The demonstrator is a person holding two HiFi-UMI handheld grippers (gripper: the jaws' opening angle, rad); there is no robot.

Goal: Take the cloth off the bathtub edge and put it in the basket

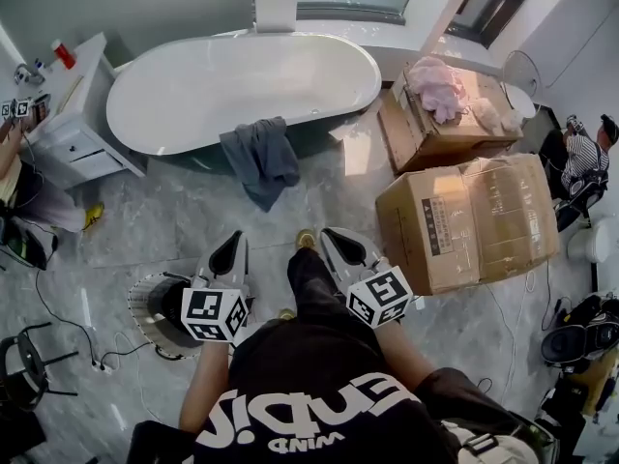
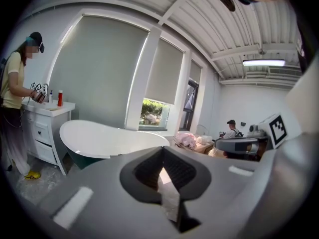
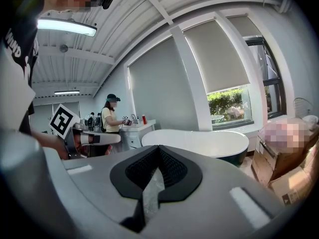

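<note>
Cloth [image 1: 259, 158]: dark grey, draped over the near rim of the bathtub [image 1: 174, 141] and hung down its outer side.
Position: at 12 o'clock from both tools in the head view, well apart from them.
Basket [image 1: 153, 309]: round, set on the floor at 8 o'clock from the left tool.
Left tool [image 1: 230, 247]: jaws pressed together, nothing gripped.
Right tool [image 1: 336, 242]: jaws pressed together, nothing gripped.
</note>
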